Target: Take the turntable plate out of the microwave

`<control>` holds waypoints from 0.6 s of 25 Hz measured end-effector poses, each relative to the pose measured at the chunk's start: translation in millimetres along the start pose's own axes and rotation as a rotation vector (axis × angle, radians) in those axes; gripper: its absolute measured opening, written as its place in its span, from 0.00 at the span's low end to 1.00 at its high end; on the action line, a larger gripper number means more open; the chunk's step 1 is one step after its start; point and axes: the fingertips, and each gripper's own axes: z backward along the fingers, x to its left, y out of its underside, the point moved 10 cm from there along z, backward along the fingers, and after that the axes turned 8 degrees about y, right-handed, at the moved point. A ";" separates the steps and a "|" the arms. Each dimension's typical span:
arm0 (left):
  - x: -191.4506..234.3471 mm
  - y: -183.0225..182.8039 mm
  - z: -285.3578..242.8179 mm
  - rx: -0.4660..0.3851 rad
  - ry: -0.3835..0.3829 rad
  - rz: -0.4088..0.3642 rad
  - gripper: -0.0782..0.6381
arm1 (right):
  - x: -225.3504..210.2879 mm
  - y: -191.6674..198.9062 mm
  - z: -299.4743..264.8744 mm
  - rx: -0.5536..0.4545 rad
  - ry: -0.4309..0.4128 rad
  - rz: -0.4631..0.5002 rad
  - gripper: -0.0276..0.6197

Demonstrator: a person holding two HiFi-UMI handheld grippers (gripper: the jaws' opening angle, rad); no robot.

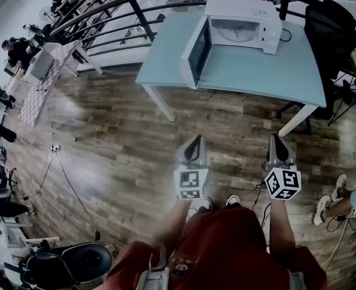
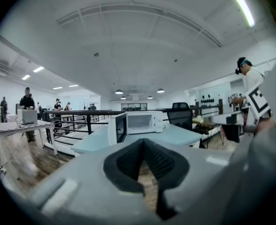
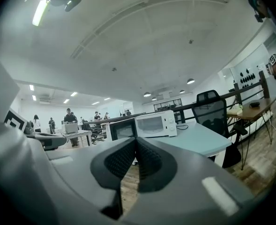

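The white microwave stands at the far end of a light blue table, its door swung open to the left. Inside it lies the round glass turntable plate. My left gripper and right gripper are held side by side over the wooden floor, well short of the table. Both are shut with nothing between their jaws. In the left gripper view the microwave sits beyond the closed left gripper. The right gripper view shows the microwave past the closed right gripper.
A black office chair stands at the table's right end and a dark railing runs behind it. A smaller table stands far left, with cables on the floor. Another person's feet are at the right.
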 end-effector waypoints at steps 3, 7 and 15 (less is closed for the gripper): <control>-14.3 -3.1 -17.0 -0.010 0.001 0.015 0.11 | -18.8 -2.3 -6.9 0.006 -0.007 0.003 0.04; -32.2 -7.2 -43.2 -0.010 -0.004 0.017 0.11 | -47.5 -9.1 -18.6 0.010 -0.019 0.002 0.04; -57.7 -10.8 -78.3 0.002 -0.019 0.004 0.11 | -92.0 -10.0 -36.0 0.024 -0.029 -0.008 0.04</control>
